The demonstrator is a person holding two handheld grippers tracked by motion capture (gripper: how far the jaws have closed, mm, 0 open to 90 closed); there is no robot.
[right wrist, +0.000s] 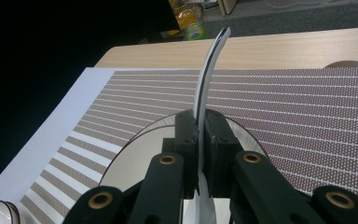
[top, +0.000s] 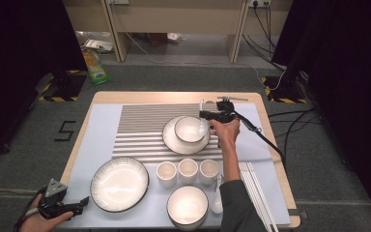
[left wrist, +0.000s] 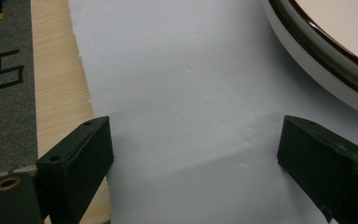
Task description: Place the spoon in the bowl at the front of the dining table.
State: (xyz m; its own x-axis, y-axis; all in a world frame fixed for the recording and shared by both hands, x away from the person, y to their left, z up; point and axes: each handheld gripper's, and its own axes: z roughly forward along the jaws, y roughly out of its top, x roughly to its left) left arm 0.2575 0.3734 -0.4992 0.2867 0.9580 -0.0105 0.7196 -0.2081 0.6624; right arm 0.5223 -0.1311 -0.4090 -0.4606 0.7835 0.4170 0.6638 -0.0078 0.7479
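Spoon going into the bowl — table setting in progress

Our right gripper pinches the spoon above the bowl; next we lower and release. Left gripper idles, jaws spread.

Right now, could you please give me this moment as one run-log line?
right claw: shut on spoon, above bowl on plate | left claw: open, idle over mat beside large plate

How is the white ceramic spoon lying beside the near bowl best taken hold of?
Take the white ceramic spoon by its slim handle, from above, tool jaws across it. It lies flat, handle towards the small white cups, with the white bowl and a dark sleeve close on either side.
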